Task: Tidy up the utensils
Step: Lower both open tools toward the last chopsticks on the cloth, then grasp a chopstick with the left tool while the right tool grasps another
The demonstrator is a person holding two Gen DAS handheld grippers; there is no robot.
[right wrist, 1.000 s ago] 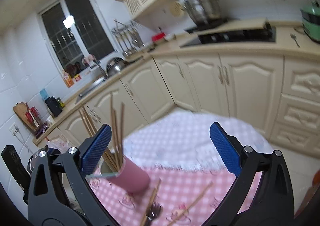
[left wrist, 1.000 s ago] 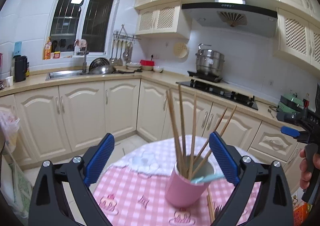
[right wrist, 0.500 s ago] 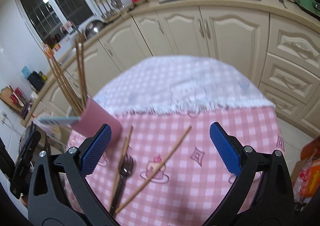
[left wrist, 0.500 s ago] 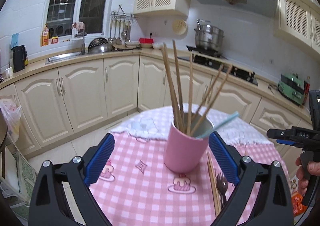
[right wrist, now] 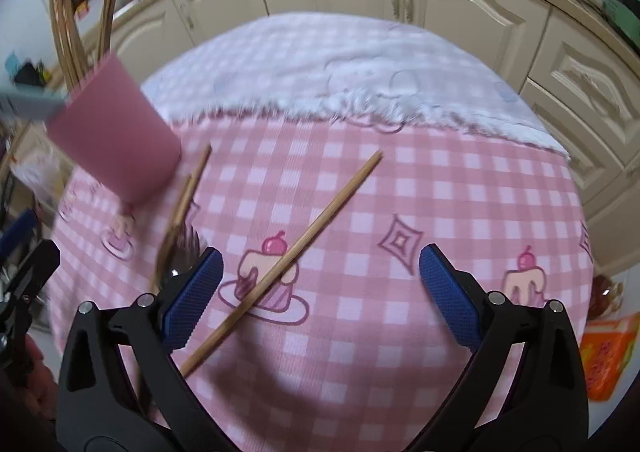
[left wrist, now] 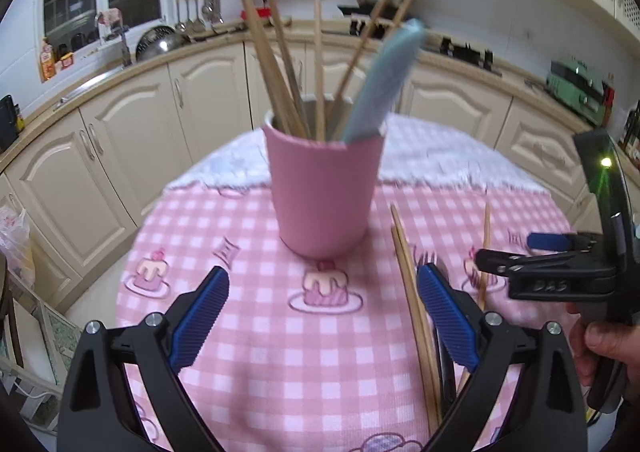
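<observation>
Left view: left claw (left wrist: 320,316) gapes empty near the pink cup (left wrist: 323,187); a chopstick pair (left wrist: 412,292) lies right.

Right view: right claw (right wrist: 320,292) spread wide, empty, over a loose chopstick (right wrist: 288,264). Risk: a glancing pinch rolls it off the tablecloth (right wrist: 440,191).

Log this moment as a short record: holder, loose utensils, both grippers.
holder: pink cup upright on checked tablecloth, holding chopsticks and a blue-handled utensil
loose utensils: single chopstick lying diagonally; chopstick pair beside a fork
left gripper: open, empty
right gripper: open, above the single chopstick
</observation>
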